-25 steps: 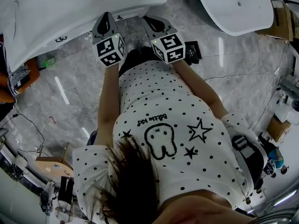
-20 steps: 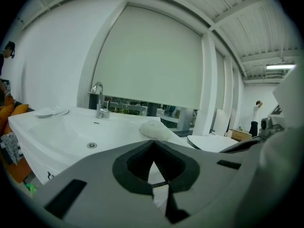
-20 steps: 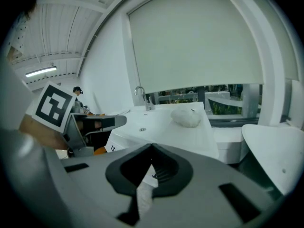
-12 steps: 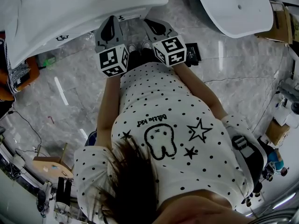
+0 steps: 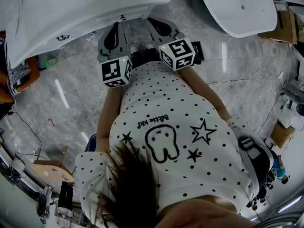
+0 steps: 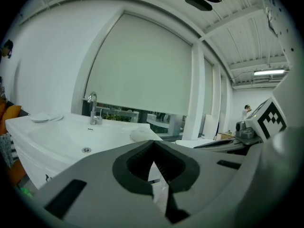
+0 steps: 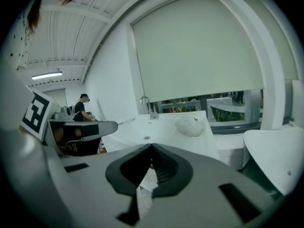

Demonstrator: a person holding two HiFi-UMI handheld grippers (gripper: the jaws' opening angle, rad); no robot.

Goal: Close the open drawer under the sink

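In the head view the white sink [image 5: 85, 8] fills the top left, and its front rim hides whatever lies under it; no drawer shows in any view. My left gripper [image 5: 113, 26] and right gripper [image 5: 153, 21] are held side by side in front of my body, tips at the sink's front edge. Both are shut with nothing between the jaws. The left gripper view looks over its closed tips [image 6: 153, 142] across the basin [image 6: 71, 137] to a chrome tap [image 6: 92, 109]. In the right gripper view the closed tips [image 7: 152, 147] point at the same sink [image 7: 156, 133].
A second white basin [image 5: 237, 8] stands at the top right above a grey marble floor [image 5: 71, 103]. A black object [image 5: 195, 51] lies on the floor by my right gripper. A white lump [image 7: 190, 126] rests on the sink top. Another person [image 7: 81, 109] stands far off.
Both grippers have drawn back from the sink's edge towards my body and risen. The left one moved more and a little to the right. Both stayed shut.
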